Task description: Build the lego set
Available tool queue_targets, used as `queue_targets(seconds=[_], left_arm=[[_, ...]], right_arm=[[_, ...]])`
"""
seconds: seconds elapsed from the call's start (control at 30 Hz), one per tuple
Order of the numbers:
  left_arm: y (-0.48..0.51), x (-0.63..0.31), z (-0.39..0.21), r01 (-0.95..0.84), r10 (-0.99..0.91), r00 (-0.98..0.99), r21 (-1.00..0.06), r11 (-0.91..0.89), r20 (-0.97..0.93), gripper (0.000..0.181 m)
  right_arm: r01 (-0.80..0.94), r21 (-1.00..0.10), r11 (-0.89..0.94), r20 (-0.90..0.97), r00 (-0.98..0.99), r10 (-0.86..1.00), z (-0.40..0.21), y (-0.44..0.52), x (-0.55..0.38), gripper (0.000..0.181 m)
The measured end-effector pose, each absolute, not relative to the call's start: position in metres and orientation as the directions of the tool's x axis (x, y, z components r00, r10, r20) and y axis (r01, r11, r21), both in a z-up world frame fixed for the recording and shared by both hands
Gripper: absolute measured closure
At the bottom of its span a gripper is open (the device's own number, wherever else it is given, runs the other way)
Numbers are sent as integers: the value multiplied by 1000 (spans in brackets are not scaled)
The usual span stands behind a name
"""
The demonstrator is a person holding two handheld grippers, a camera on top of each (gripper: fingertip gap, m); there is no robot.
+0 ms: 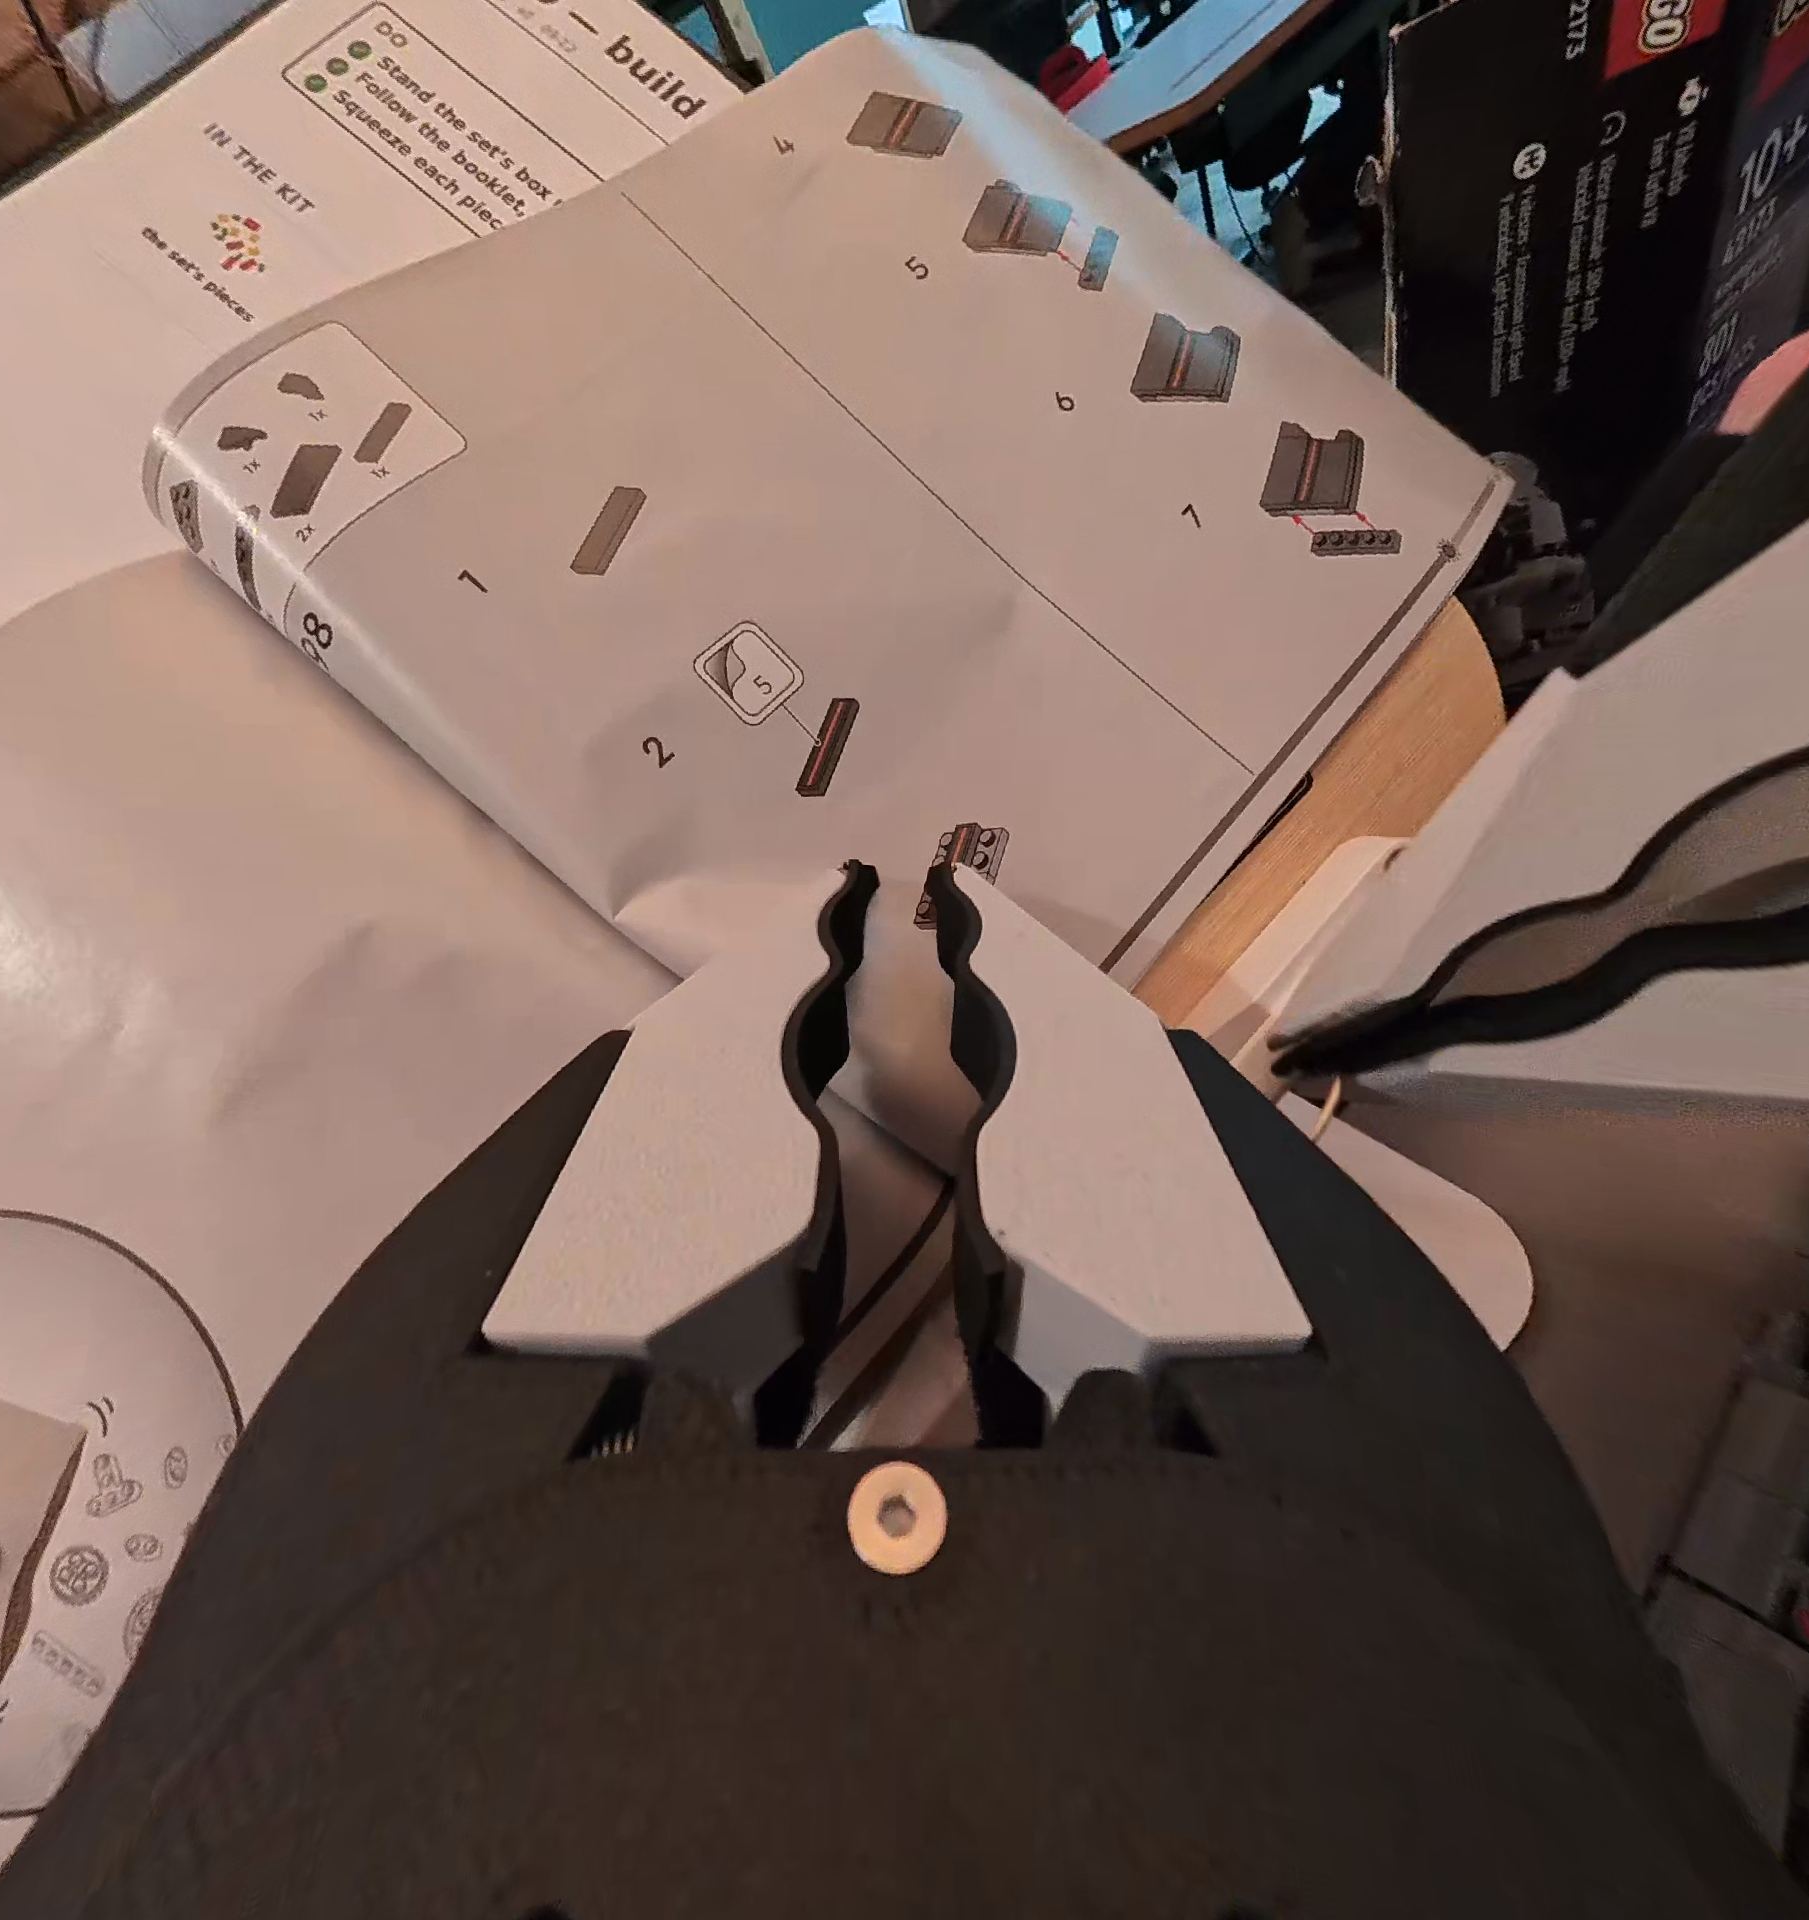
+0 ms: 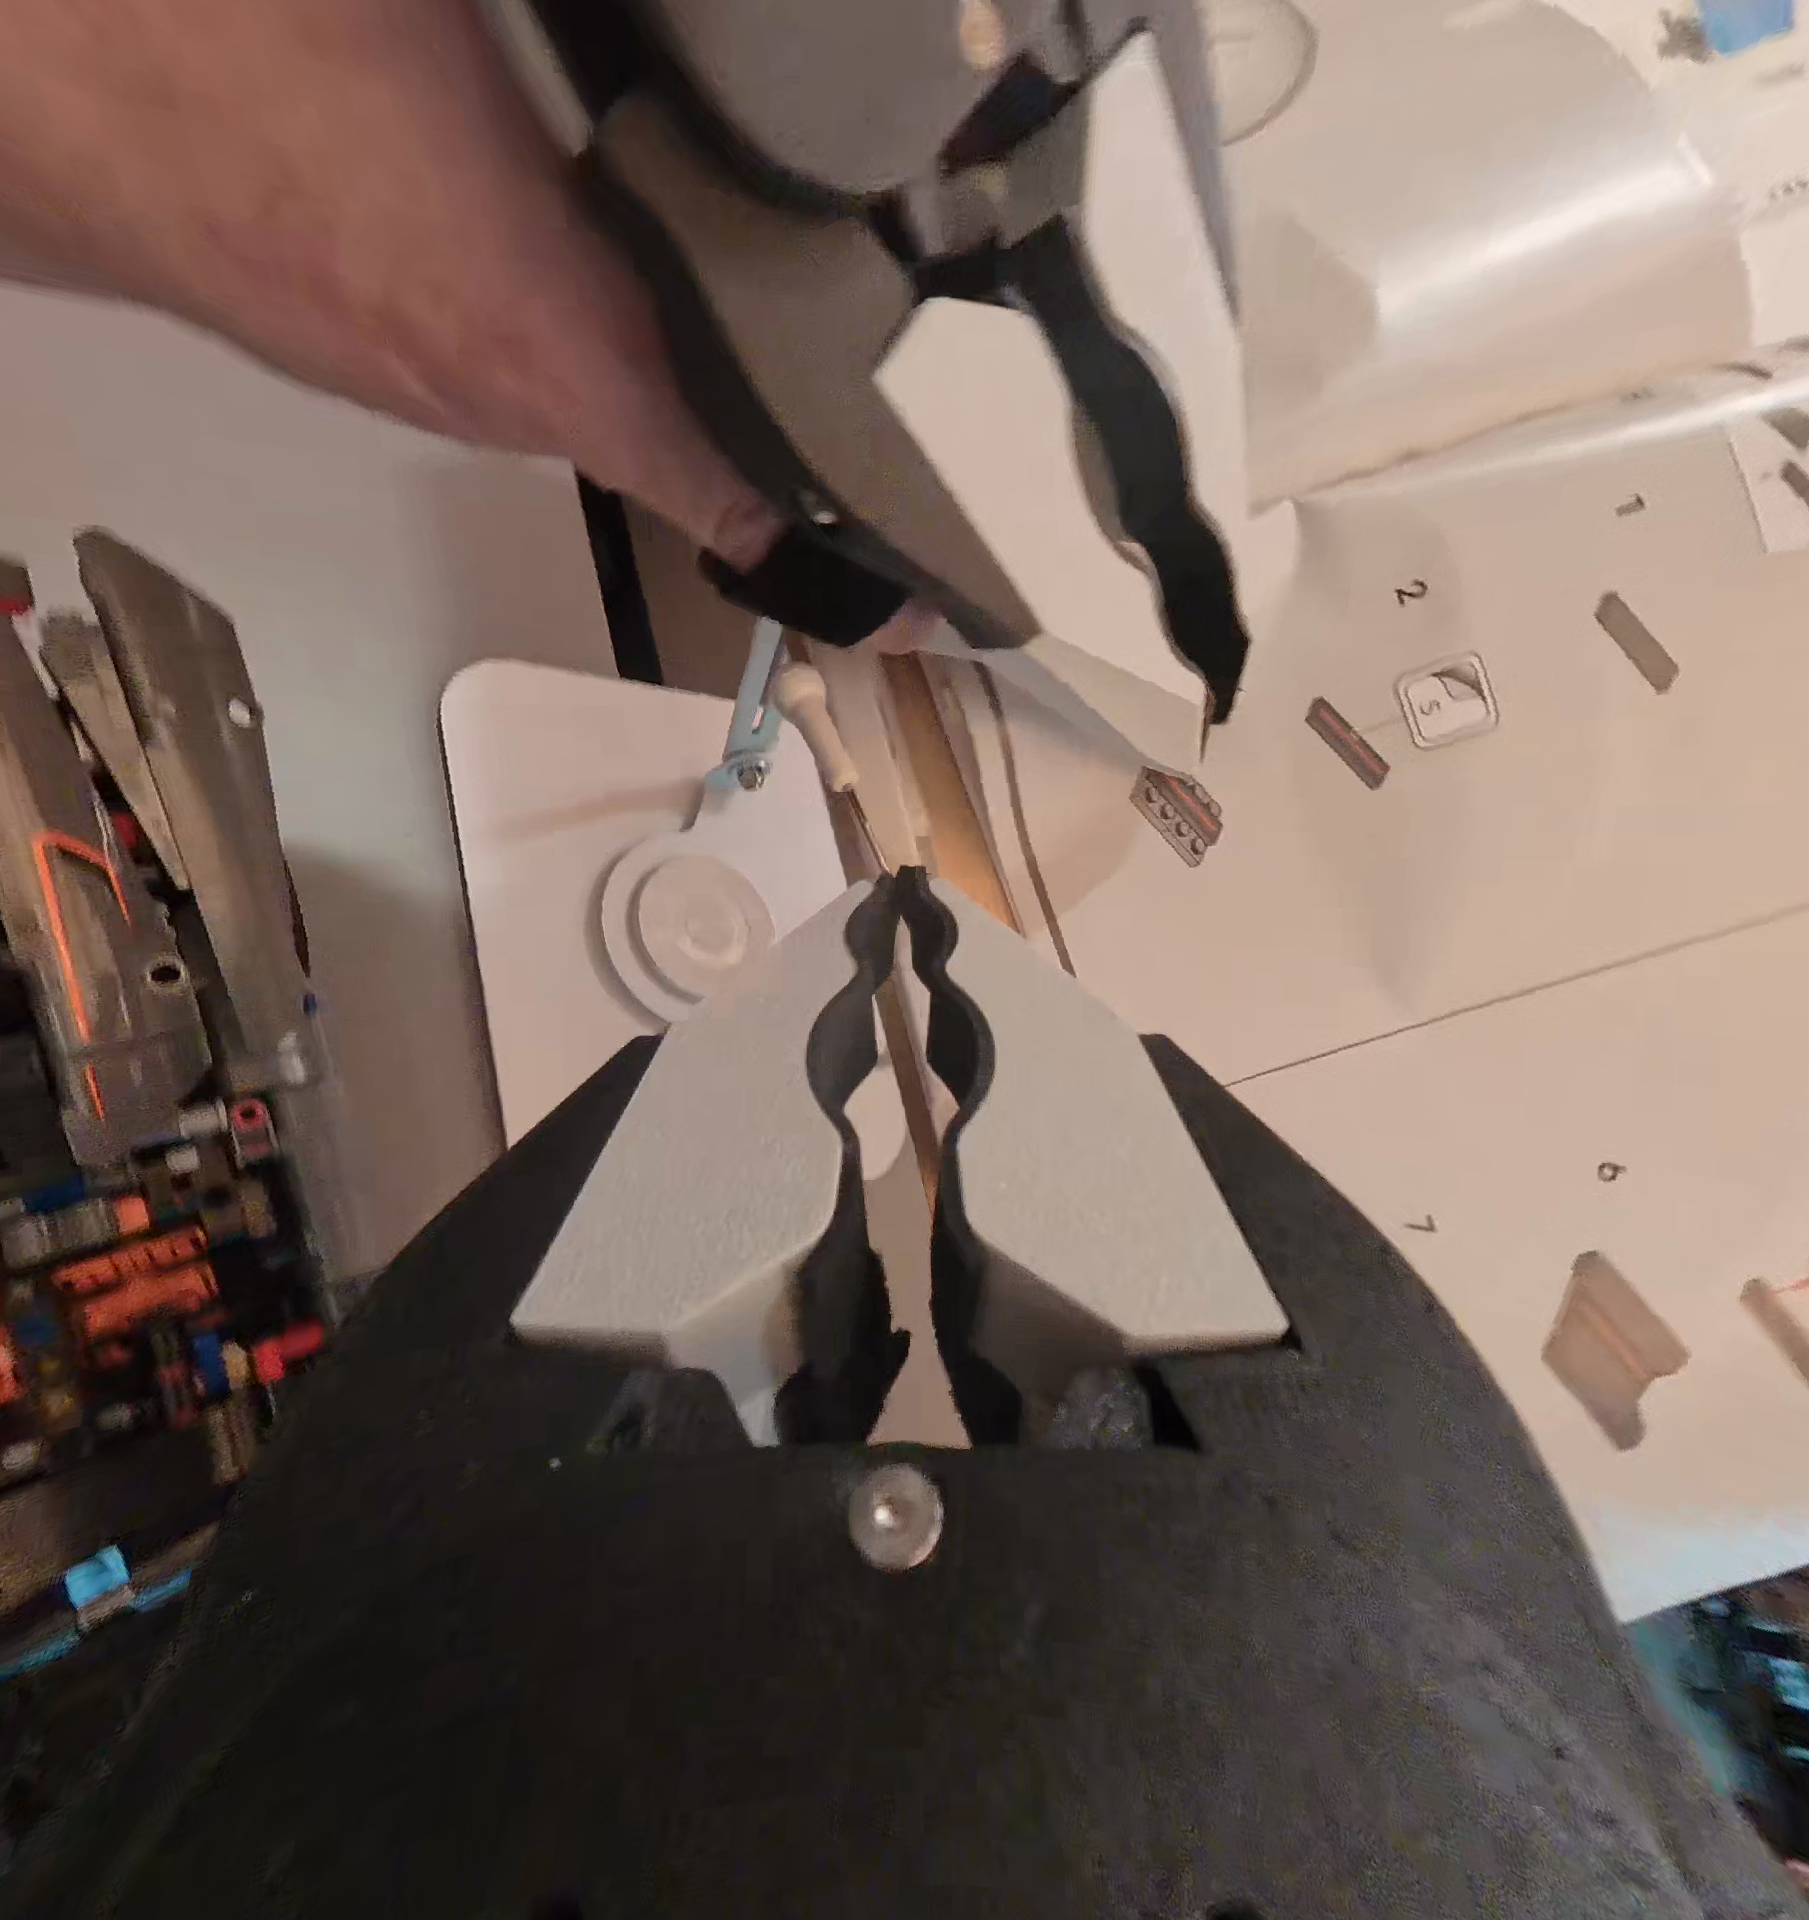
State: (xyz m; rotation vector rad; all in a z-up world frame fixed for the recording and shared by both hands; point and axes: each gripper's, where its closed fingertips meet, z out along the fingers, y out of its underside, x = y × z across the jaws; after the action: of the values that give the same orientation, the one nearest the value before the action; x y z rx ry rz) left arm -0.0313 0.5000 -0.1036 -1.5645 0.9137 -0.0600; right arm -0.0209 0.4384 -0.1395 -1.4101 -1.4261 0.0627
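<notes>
At the far left of the right wrist view stands the half-built model [image 2: 121,935], grey with orange lines, and below it a heap of loose bricks [image 2: 100,1330]. They are well apart from both grippers.

In the middle, the right gripper [image 2: 908,883] has its jaws pressed together at the tips. Whether something thin is between them, I cannot tell. It points over a white plate [image 2: 567,790] with a round knob and a strip of wooden table [image 2: 947,790].

To the right lies the open booklet [image 1: 879,499]. Its spine runs away from the left gripper [image 1: 895,878], and one leaf curls up at the far left. The left jaws are a little spread, just above the near edge of the page. In the right wrist view this same gripper, held by a hand [image 2: 308,260], seems to touch a lifted page corner with its tips, but a real pinch I cannot confirm.

I judge that the coming move is turning or flattening the page; the left gripper is nearer, the page lies straight ahead of it. A black box [image 1: 1606,208] stands at the far right.
</notes>
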Motion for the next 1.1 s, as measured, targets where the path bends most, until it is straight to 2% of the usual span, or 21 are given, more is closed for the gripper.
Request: queue_targets(seconds=[0.13, 0.33, 0.43, 0.57, 0.77, 0.83, 0.9, 0.97, 1.0, 1.1], left_arm=[[501, -33, -104, -514, -573, 683, -856, 65, -453, 179], [499, -33, -102, -470, -595, 694, -881, 51, -405, 181], [501, -35, -106, -493, -583, 691, -869, 53, -428, 180], [501, -34, -107, -485, -588, 692, -873, 50, -418, 178], [499, -33, -108, -486, -588, 692, -873, 51, -420, 175], [496, -31, -108, -505, -577, 687, -861, 57, -441, 173], [489, -29, -104, -522, -562, 681, -850, 76, -469, 171], [480, -29, -92, -524, -531, 691, -846, 101, -491, 155], [476, -30, -82, -522, -505, 700, -844, 121, -506, 144], [455, -31, -49, -515, -492, 676, -829, 217, -549, 140]], right_arm=[[545, -824, 157, 441, 443, 780, -126, 450, -16, 181], [426, -904, 29, 293, 571, 767, -124, 466, -10, 181], [305, -951, -50, 173, 661, 730, -116, 478, 7, 181], [153, -977, -151, 3, 714, 700, -116, 483, 33, 180], [17, -974, -224, -144, 721, 678, -118, 481, 42, 179], [49, -976, -214, -111, 732, 672, -118, 479, 45, 176], [107, -979, -176, -39, 742, 669, -113, 475, 50, 159], [155, -975, -160, 8, 742, 670, -110, 470, 54, 142], [178, -972, -152, 33, 747, 664, -108, 469, 57, 142], [215, -969, -123, 90, 766, 637, -98, 466, 67, 142]])
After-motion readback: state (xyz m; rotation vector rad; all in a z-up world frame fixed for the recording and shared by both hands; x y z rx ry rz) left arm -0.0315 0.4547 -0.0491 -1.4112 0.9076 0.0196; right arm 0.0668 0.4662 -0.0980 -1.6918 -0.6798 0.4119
